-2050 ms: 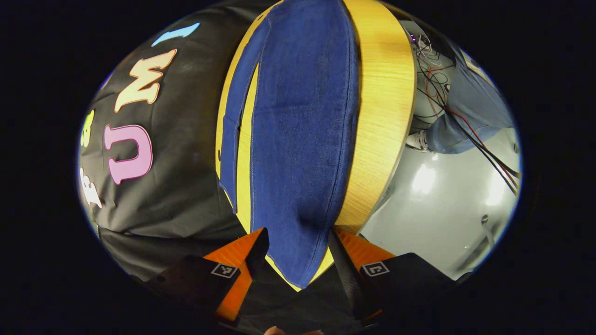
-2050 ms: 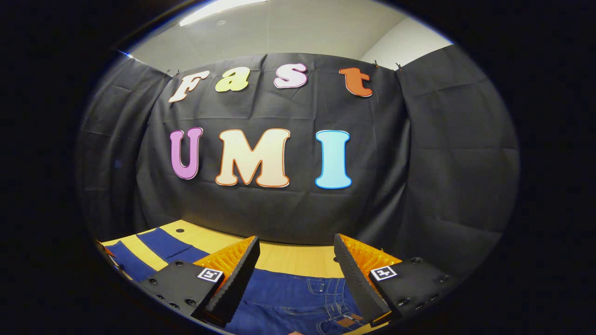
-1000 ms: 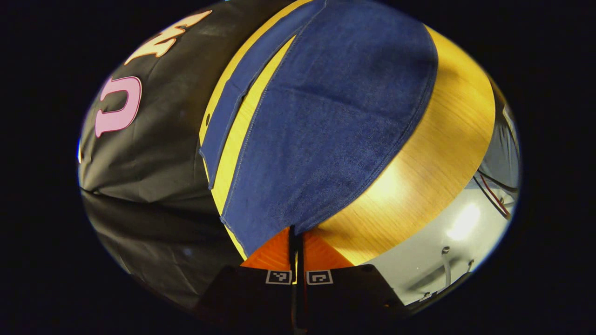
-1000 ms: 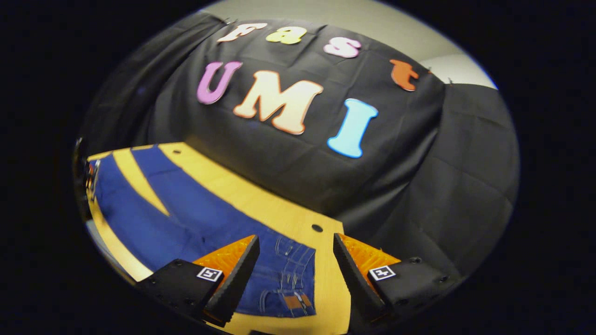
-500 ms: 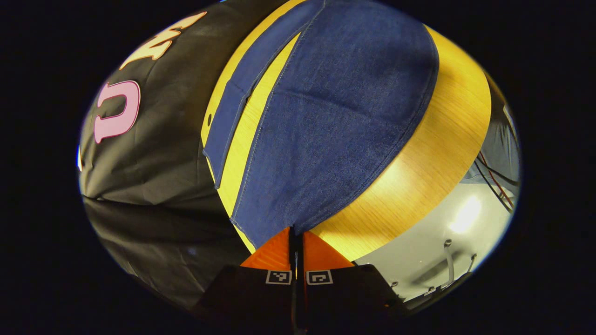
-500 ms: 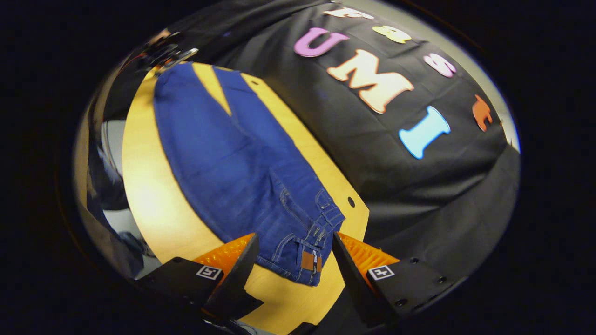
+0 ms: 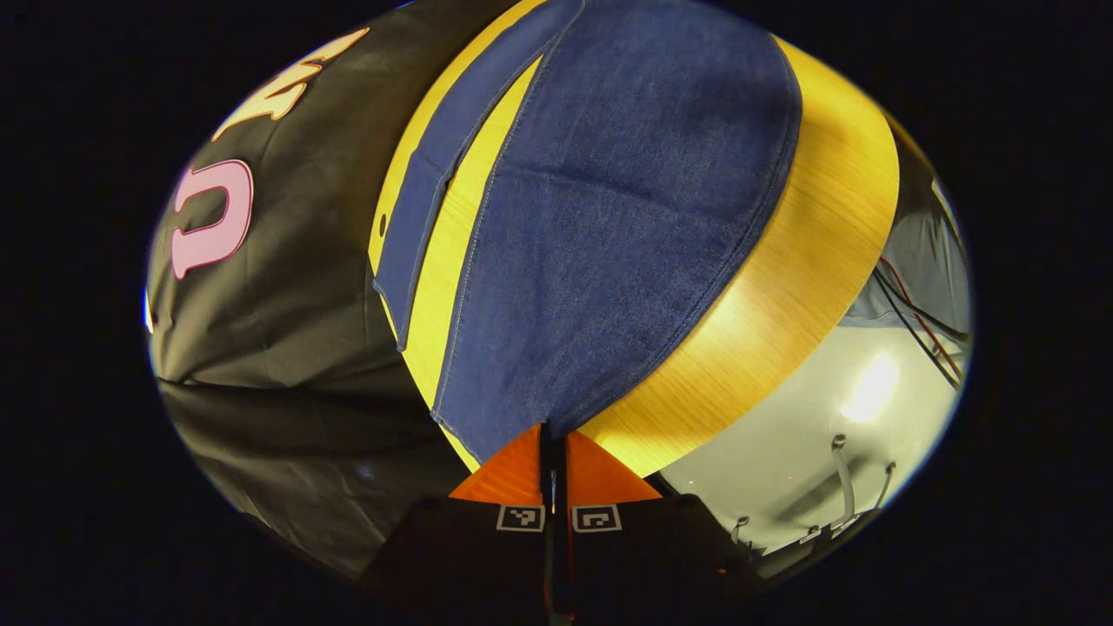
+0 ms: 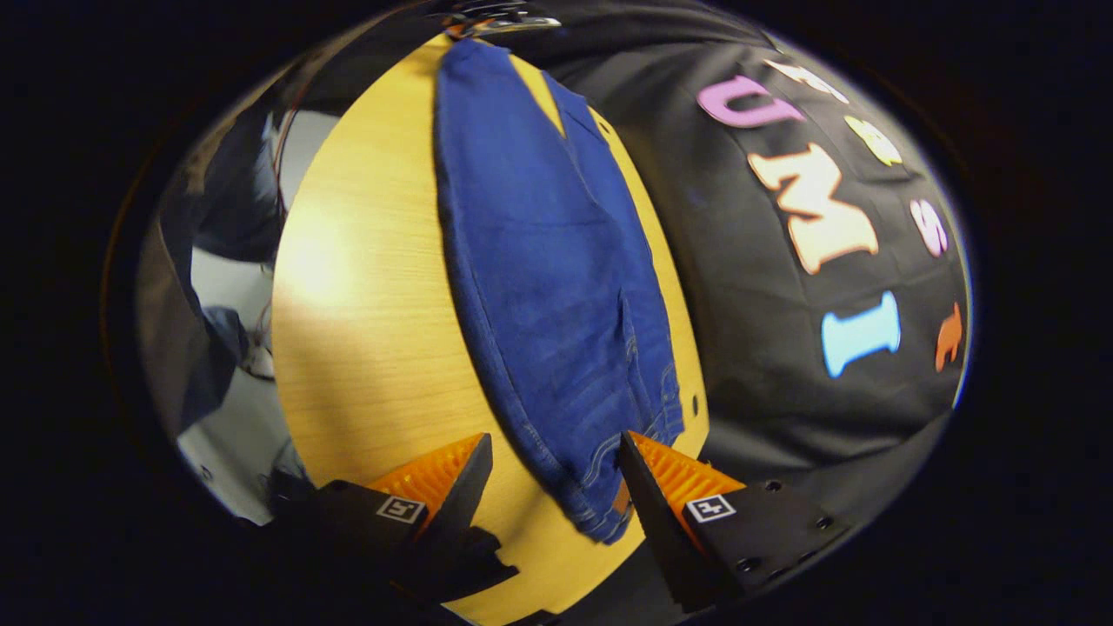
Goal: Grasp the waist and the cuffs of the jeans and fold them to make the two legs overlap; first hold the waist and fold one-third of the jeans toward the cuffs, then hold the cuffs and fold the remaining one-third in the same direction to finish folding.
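Currently I am pinching a cuff edge of the jeans (image 7: 609, 226) in my closed left gripper (image 7: 553, 443), while my right gripper (image 8: 552, 469) is hovering wide open beside the waist on the wooden table (image 8: 365, 348).

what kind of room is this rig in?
Looks like a staged recording booth, not a home: black cloth wall behind a round light-wood table, blue denim jeans spread on it, loose red and black cables over a glossy grey floor.
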Tool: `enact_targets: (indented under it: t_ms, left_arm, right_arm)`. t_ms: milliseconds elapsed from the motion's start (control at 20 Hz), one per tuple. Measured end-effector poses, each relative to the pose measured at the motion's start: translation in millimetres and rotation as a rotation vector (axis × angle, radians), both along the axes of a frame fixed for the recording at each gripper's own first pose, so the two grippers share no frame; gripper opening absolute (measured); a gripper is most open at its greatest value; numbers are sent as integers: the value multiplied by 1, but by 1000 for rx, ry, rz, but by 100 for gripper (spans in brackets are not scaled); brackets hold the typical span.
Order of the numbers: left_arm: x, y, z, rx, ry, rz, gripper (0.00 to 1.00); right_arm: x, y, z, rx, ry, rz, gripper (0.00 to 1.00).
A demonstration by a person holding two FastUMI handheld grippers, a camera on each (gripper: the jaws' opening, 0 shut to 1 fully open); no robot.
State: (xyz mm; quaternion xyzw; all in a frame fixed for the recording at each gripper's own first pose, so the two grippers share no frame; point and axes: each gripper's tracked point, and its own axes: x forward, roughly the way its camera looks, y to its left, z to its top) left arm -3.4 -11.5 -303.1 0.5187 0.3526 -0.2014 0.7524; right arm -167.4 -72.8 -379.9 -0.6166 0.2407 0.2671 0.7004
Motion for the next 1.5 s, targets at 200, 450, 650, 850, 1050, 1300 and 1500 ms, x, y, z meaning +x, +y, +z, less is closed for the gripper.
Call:
enact_targets:
  t_ms: [200, 450, 650, 850, 1050, 1300, 1500]
  left_arm:
    - [0, -1, 1, -9, -6, 12, 0]
    - [1, 0, 4, -46, -23, 58, 0]
    - [10, -12, 29, -128, -137, 133, 0]
    - [25, -26, 67, -253, -217, 229, 0]
    - [42, -34, 100, -290, -241, 250, 0]
    - [102, -25, 137, -300, -276, 236, 0]
    - [146, -22, 154, -361, -266, 267, 0]
  right_arm:
    - [9, 4, -19, -60, -5, 39, 78]
    - [17, -1, -33, -34, 59, -34, 22]
    - [21, -1, -19, 84, 38, -131, 6]
    - [54, 1, 35, 287, -72, -323, 6]
    - [88, 8, 79, 382, -171, -435, 6]
    - [135, 24, 112, 502, -259, -513, 5]
    - [161, 35, 118, 499, -279, -550, 5]
